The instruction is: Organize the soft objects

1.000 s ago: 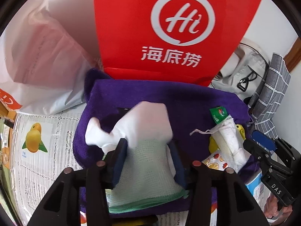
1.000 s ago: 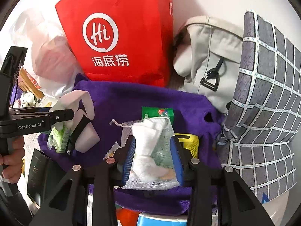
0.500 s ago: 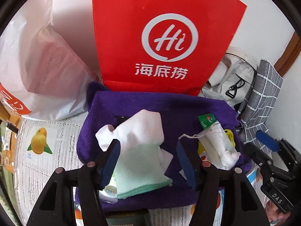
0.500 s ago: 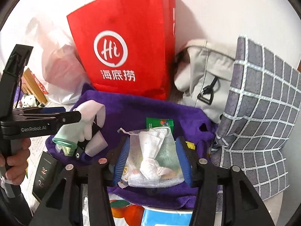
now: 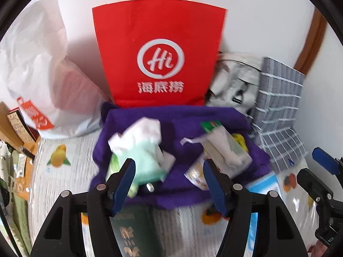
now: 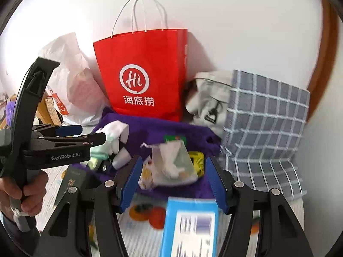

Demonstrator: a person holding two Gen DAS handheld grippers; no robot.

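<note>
Both tools stand over a purple towel [image 5: 182, 117] spread on the fruit-print cover in front of a red paper bag [image 5: 158, 49]. The left gripper [image 5: 169, 184] has its jaws roughly half spread, having just been opening, and nothing sits between the blue pads: the white-and-mint glove bundle [image 5: 139, 147] lies free on the towel just beyond the left pad, its long axis running away from the tool toward the bag. The right gripper [image 6: 173, 184] is likewise part open and empty after opening; the mesh drawstring pouch [image 6: 171, 160] rests on the towel directly ahead of its gap, lying lengthwise away from the fingers, with its cord end toward the bag.

So each soft thing lies nearest its own hand, glove to the left, pouch to the right (a tidy split).

As I judge it, both items are now set down and the coming move is a withdrawal or a reach for something else. Room is tight behind: the bag, a grey canvas bag [image 6: 205, 98] and a checked grey cushion [image 6: 268, 128] wall off the far and right edges. Open room lies toward the near edge, though a blue box [image 6: 190, 224] and a dark green booklet [image 5: 133, 231] crowd it.
</note>
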